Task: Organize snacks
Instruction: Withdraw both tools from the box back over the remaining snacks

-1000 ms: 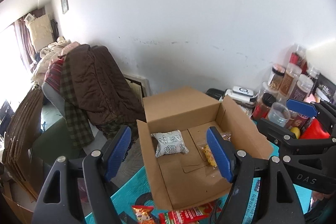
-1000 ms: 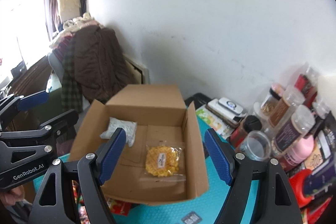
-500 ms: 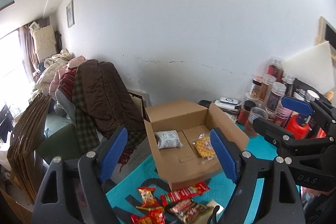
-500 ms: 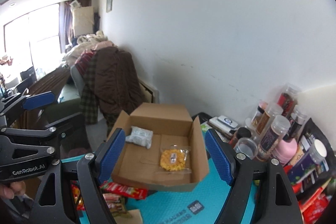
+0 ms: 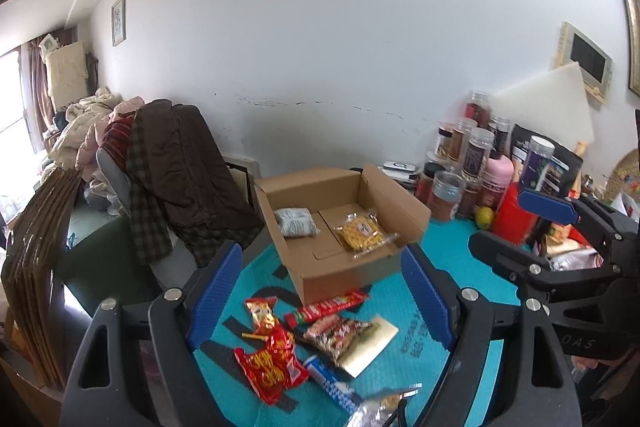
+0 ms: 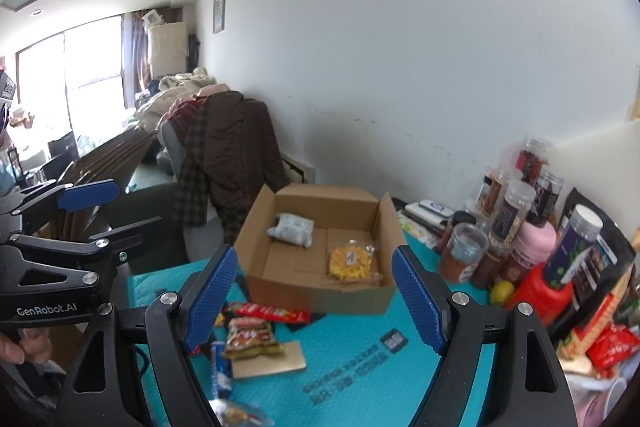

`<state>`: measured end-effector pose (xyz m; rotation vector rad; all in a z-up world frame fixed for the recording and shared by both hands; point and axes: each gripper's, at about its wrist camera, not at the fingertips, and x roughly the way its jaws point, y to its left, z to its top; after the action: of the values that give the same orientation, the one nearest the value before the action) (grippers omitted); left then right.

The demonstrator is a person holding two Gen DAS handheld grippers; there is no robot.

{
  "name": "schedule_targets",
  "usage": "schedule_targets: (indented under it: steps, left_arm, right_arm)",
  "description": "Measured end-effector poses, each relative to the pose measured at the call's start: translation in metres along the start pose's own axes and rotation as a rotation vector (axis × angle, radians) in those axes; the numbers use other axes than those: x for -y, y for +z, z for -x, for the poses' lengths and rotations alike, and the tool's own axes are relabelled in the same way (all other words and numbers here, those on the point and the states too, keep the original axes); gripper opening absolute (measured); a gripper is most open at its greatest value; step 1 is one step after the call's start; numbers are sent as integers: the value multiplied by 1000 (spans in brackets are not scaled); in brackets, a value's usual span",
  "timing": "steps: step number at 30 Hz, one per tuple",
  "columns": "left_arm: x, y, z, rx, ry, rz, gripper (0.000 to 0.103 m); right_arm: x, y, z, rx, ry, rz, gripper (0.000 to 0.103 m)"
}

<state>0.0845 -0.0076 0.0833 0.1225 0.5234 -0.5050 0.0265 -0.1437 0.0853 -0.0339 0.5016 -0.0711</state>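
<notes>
Now both pulled back from the cardboard box (image 5: 340,227), left hand-held gripper (image 5: 320,299) just opened wider, empty, right hand-held gripper (image 6: 312,299) spread, empty, red stick packet (image 5: 326,307) lying crosswise before the box.

The left gripper (image 5: 322,291) hangs wide open above loose snack packets (image 5: 272,363) on the teal mat (image 5: 416,311), before the cardboard box (image 5: 340,279).

One cardboard box (image 5: 360,277) sits open, holding two packets: one white (image 5: 297,222) and one yellow (image 5: 360,235). On the teal surface (image 5: 404,311) in front lie about six loose snack wrappers, among them two red bags (image 5: 272,363) and one long red stick pack (image 5: 328,307). Two grippers show.
</notes>
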Motion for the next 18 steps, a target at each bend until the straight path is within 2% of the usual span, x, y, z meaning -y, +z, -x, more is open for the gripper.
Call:
schedule_targets:
  steps: [6,9,18]
  left_arm:
    - [-1,-29,7,-39,-29,8,82]
    - [-2,-47,11,-71,-64,20,82]
    - [-8,-84,9,-125,-47,39,82]
  right_arm:
    - [-11,-30,11,-14,7,-27,80]
    - [-12,-45,11,-26,23,-56,86]
    - [-14,-91,2,-121,25,-125,86]
